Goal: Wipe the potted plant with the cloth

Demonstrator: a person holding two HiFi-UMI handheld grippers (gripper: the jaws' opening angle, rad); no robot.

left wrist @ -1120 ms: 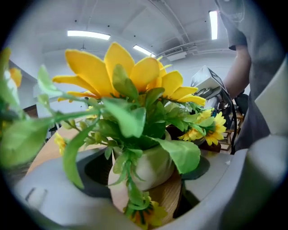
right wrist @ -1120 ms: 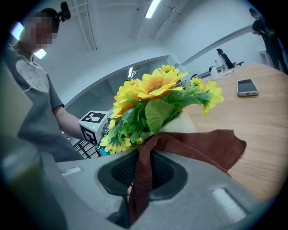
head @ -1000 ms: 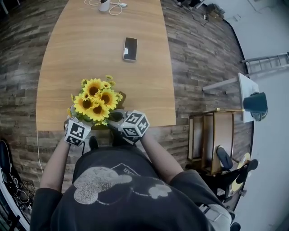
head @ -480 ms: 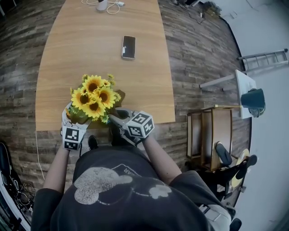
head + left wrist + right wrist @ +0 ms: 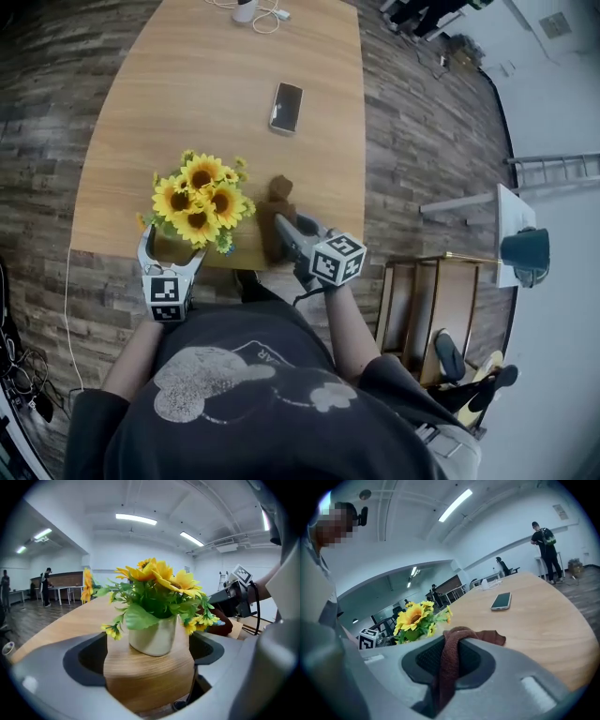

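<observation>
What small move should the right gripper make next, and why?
Probably open the right gripper and leave the cloth on the table: the cloth lies beside the plant, and the left gripper has just been opening its jaws round the pot.

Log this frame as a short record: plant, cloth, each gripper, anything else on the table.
plant: sunflowers in a pale pot, near the table edge
cloth: brown, right of plant, not touching it
left gripper: open, jaws just widened; pot at their tips, untouched
right gripper: shut on cloth
other: phone, farther up the table
</observation>
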